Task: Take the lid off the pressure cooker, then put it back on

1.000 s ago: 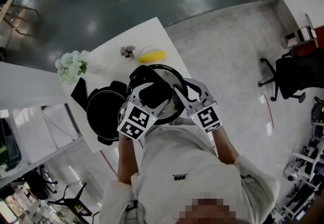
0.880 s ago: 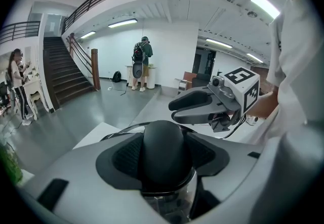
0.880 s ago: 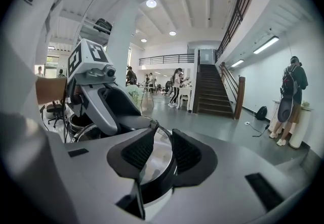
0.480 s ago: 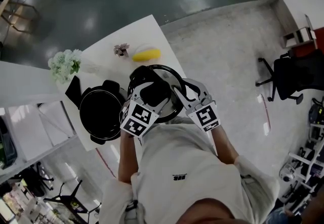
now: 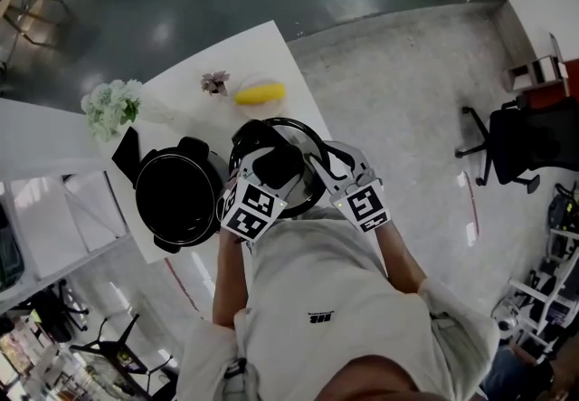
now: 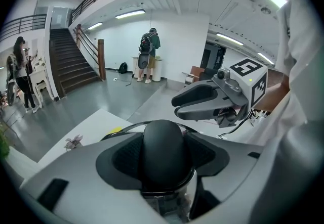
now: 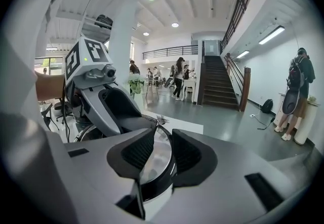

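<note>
Your left gripper (image 6: 164,153) is clamped on the lid's knob (image 6: 163,139), and your right gripper (image 7: 163,153) grips the lid (image 7: 152,166) at its rim. The lid hangs just right of the open cooker (image 5: 176,200) on the table (image 5: 262,51).

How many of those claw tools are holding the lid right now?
2. The left gripper clamps the black knob of the lid; the right gripper pinches its rim, on the side away from the open pot.
</note>
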`<state>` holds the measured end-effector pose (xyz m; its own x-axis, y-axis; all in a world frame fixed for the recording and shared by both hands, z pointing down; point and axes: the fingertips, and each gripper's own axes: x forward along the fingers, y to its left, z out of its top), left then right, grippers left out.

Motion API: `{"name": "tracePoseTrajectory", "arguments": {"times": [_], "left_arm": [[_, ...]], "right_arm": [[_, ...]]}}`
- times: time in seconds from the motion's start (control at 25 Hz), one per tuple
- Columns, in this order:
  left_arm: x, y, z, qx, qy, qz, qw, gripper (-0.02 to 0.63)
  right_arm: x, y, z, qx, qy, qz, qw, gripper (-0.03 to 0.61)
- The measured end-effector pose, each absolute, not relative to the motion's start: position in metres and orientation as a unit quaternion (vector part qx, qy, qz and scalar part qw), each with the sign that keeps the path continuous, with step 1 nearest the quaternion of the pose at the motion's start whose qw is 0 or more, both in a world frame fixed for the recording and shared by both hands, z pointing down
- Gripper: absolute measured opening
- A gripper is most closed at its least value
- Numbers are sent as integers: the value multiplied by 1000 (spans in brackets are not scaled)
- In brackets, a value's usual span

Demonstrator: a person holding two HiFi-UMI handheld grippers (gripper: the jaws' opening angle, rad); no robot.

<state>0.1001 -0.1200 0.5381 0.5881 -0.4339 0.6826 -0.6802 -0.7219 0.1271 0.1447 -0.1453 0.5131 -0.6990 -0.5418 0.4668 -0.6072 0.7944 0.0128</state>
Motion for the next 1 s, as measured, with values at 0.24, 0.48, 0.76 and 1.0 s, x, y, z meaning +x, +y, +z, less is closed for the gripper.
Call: {"name": "tracePoseTrajectory", "arguments": {"times": [0.24, 0.48, 0.76, 1.0], "left_arm": [[103, -118, 556, 865, -328, 322, 203, 290], [107, -118, 572, 861, -333, 324, 207, 290], [109, -119, 589, 859, -338, 323, 208, 290], [112, -119, 608, 862, -335, 322, 200, 290]], "right_arm": [[147, -143, 530, 301, -920, 75, 238, 114], [151, -142, 549, 290, -920, 80, 250, 114], [153, -142, 568, 281, -919, 85, 262, 112], [152, -140, 590, 272, -918, 93, 272, 110]]}}
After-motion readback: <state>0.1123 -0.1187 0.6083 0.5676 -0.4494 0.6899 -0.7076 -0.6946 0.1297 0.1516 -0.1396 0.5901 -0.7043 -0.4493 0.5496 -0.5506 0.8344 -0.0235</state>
